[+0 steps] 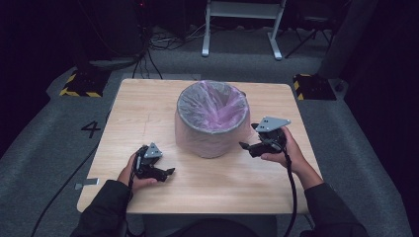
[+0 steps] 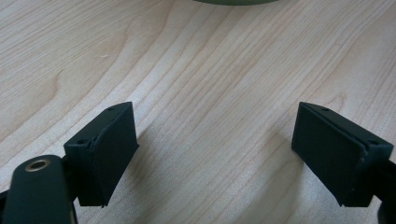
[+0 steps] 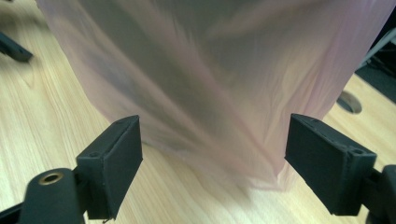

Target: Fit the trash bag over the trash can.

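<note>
Both grippers, left point(image 1: 169, 172) and right point(image 1: 243, 145), gaped empty; the bin's point(image 1: 211, 136) thin, slippery liner point(image 1: 212, 106) looked best pinched at its rim.

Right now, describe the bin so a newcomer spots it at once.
On the light wooden table, look at the middle, slightly toward the far edge. There stands a round bin lined with a thin pinkish plastic bag folded down over its rim and sides, standing taller than either gripper beside it.

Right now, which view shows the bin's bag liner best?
High view: the pink bag liner shows whole, lining the round bin and folded down its outside. Right gripper view shows blurred bag film ahead of open jaws. Left gripper view catches a sliver of the bin's base.
</note>
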Demonstrator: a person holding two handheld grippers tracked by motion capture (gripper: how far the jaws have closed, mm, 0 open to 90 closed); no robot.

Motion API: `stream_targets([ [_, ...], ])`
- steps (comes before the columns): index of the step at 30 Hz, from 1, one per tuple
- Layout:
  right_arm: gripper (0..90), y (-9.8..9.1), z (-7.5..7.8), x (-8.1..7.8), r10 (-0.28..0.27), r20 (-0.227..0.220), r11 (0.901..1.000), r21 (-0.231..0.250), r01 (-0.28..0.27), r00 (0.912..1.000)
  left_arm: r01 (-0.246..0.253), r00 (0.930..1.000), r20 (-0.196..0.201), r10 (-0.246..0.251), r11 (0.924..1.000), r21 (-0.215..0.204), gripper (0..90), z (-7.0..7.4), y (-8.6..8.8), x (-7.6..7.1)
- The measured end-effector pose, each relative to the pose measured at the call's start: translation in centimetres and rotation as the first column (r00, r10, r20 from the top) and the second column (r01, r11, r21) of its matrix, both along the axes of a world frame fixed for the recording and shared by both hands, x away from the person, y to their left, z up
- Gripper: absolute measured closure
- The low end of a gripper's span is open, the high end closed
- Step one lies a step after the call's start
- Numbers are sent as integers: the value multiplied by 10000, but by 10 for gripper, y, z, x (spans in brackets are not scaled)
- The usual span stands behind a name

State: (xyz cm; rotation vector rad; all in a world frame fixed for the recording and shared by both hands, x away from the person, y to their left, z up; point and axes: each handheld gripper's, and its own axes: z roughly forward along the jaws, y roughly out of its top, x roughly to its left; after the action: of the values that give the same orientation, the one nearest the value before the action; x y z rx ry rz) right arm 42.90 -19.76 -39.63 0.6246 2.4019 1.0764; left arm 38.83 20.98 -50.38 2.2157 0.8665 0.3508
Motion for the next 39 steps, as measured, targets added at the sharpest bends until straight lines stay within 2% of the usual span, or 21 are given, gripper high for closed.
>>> stream_targets([
  [5, 189, -6, -12, 0, -284, -93, 9990, -334, 280, 9996, 6, 10000, -8, -6, 10000, -9, 140, 0, 0, 0],
  [7, 189, -9, -17, 1, -449, -30, 9976, -528, 447, 9990, -2, 10000, -3, 2, 10000, -1, 140, 0, 0, 0],
  [13, 187, -21, -35, 2, -958, -207, 9917, -885, 936, 9952, 0, 10000, 1, 0, 10000, 0, 140, 0, 0, 0],
  [18, 185, -30, -45, 1, -1191, -289, 9885, -975, 1157, 9925, 1, 10000, 1, -1, 10000, 0, 140, 0, 0, 0],
  [20, 183, -34, -50, 1, -1286, -464, 9873, -1002, 1235, 9906, 1, 10000, -3, -1, 10000, 1, 140, 0, 0, 0],
  [24, 180, -41, -60, -2, -1511, -395, 9812, -1270, 1450, 9877, 0, 10000, -1, 0, 10000, 3, 140, 0, 0, 0],
  [39, 180, -62, -87, -9, -1930, -1027, 9743, -1379, 1782, 9758, 1, 10000, -2, -1, 10000, 2, 140, 0, 0, 0],
])
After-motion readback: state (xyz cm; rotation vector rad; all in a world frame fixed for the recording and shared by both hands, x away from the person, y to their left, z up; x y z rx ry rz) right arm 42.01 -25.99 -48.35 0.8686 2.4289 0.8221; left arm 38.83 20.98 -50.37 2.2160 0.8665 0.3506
